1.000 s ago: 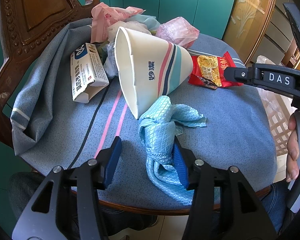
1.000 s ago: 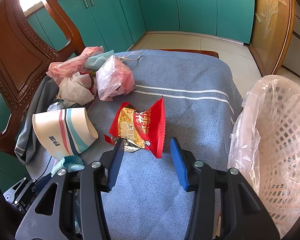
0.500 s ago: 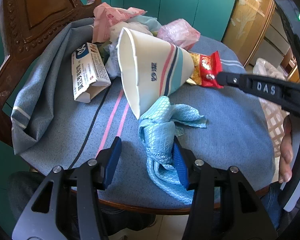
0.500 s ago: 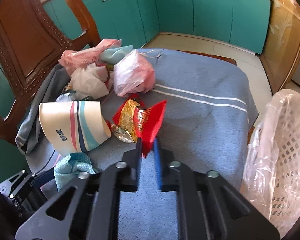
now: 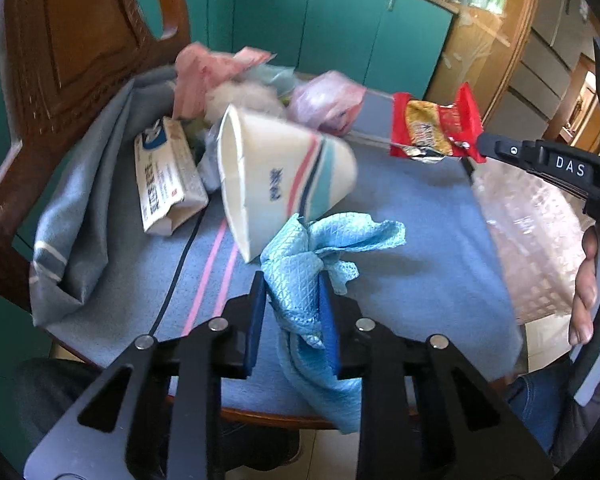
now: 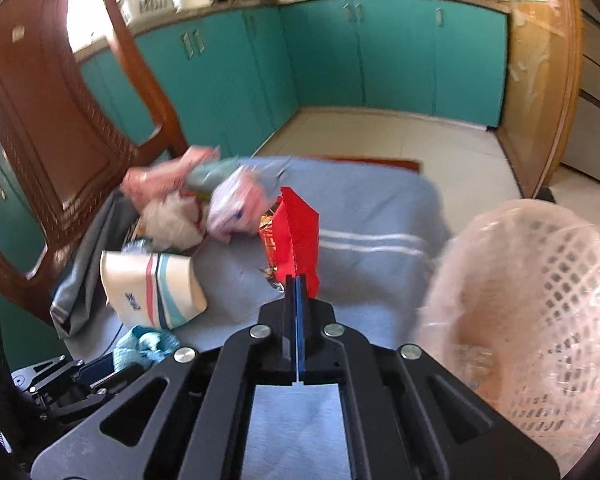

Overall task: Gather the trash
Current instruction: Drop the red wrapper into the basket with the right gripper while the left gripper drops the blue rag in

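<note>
My left gripper (image 5: pixel 292 284) is shut on a crumpled light blue cloth (image 5: pixel 316 248), which lies on the blue-covered table (image 5: pixel 420 248) against a striped white paper cup (image 5: pixel 284 176) on its side. My right gripper (image 6: pixel 296 280) is shut on a red snack wrapper (image 6: pixel 294 236) and holds it up above the table; the wrapper also shows in the left wrist view (image 5: pixel 436 128). A plastic-lined pink trash basket (image 6: pixel 540 300) stands to the right of the table.
A white carton (image 5: pixel 164 176), pink and white crumpled bags (image 5: pixel 324 100) and tissue lie at the table's back left. A carved wooden chair back (image 5: pixel 60 60) rises on the left. Teal cabinets (image 6: pixel 380 52) stand behind.
My right gripper closed on the red wrapper and lifted it off the table. My left gripper closed on the blue cloth.
</note>
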A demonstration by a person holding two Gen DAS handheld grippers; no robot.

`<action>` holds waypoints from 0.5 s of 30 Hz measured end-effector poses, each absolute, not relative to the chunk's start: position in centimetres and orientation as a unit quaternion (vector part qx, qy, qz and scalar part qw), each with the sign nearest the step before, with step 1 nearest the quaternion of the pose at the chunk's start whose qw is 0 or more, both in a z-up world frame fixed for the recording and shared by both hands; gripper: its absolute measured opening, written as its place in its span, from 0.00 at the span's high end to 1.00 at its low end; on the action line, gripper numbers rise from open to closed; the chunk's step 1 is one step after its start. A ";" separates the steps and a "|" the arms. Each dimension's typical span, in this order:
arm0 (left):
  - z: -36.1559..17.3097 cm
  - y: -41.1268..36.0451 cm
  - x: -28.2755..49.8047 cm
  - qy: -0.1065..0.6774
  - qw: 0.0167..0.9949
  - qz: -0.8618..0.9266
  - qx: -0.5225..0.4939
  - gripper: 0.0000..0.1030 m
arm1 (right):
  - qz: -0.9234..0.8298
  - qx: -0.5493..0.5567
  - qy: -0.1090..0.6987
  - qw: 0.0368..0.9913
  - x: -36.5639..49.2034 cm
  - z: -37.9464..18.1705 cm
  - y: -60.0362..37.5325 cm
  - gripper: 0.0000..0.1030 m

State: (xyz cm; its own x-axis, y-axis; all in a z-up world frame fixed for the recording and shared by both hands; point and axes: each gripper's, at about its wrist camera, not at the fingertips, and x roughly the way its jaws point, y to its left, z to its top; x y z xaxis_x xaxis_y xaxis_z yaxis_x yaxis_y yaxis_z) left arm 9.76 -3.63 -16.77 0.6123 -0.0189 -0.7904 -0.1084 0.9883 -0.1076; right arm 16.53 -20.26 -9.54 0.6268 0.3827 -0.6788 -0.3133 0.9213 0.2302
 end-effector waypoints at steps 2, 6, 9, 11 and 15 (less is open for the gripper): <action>-15.5 -4.2 9.5 0.427 0.901 0.013 -0.072 0.74 | 0.177 0.059 0.367 0.911 16.1 -8.5 -22.4 0.99; -13.0 -6.2 10.0 0.401 0.913 -0.020 -0.068 0.74 | 0.122 0.077 0.337 0.930 15.2 -7.1 -27.3 0.99; -12.0 -8.6 11.1 0.393 0.916 -0.050 -0.062 0.74 | 0.075 0.093 0.339 0.933 14.7 -7.4 -31.1 0.99; -11.4 -10.9 12.3 0.386 0.917 -0.077 -0.057 0.74 | 0.044 0.115 0.355 0.927 14.6 -8.3 -33.9 0.99; -10.4 -16.5 14.8 0.373 0.917 -0.136 -0.038 0.74 | -0.001 0.142 0.384 0.913 14.6 -10.0 -37.3 0.99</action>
